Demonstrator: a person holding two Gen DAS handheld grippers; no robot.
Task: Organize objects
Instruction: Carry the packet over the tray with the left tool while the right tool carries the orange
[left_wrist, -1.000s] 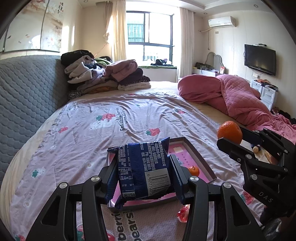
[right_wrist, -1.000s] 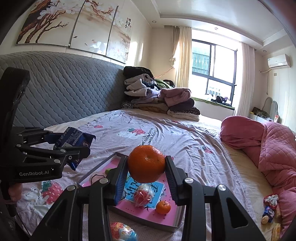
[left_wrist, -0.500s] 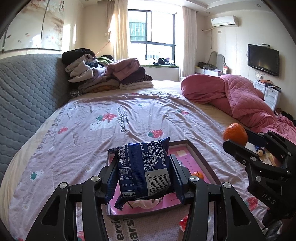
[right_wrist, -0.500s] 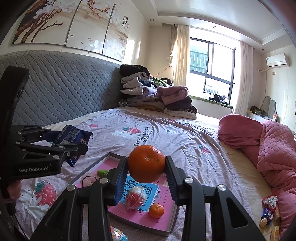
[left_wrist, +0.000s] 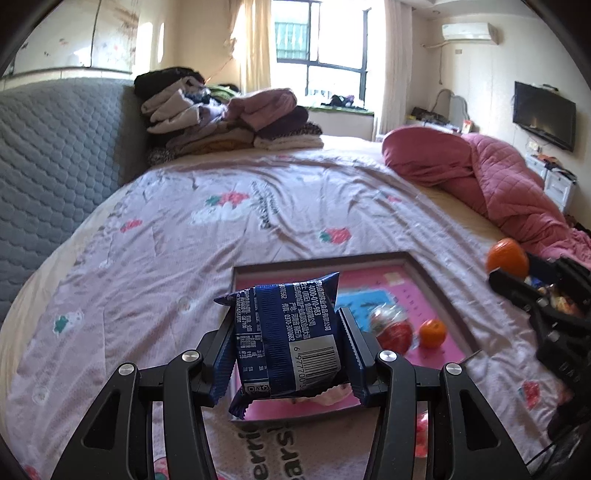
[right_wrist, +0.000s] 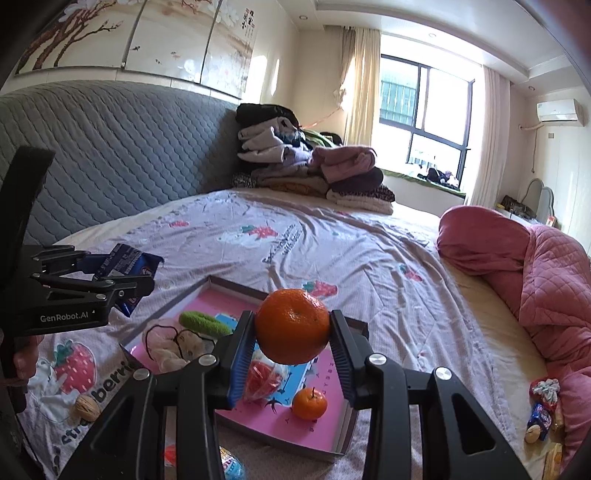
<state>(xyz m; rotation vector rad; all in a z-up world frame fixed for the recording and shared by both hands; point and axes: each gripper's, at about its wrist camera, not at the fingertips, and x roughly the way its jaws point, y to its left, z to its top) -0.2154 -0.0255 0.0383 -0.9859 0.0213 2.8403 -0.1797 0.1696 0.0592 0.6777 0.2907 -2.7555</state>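
Observation:
My left gripper (left_wrist: 288, 343) is shut on a dark blue snack packet (left_wrist: 286, 336) and holds it above the near edge of a pink tray (left_wrist: 436, 273) on the bed. My right gripper (right_wrist: 293, 341) is shut on a large orange (right_wrist: 293, 330) above the same tray (right_wrist: 325, 439). In the tray lie a small tangerine (right_wrist: 309, 403), a red wrapped sweet (right_wrist: 260, 380), a green item (right_wrist: 203, 322) and a pale bundle with black cord (right_wrist: 170, 343). The right gripper shows at the right of the left wrist view (left_wrist: 517, 273); the left gripper shows at the left of the right wrist view (right_wrist: 125, 280).
The bed has a lilac strawberry-print cover (left_wrist: 221, 229). A walnut (right_wrist: 88, 408) and a wrapped sweet (right_wrist: 231, 467) lie near the tray. Loose snacks (right_wrist: 543, 413) lie by the pink quilt (right_wrist: 546, 280). Folded clothes (left_wrist: 229, 122) are stacked by the grey headboard (left_wrist: 48, 147).
Both grippers have moved forward over the bed with their loads still held. The tray now sits closer and lower in both views, and more of its contents show.

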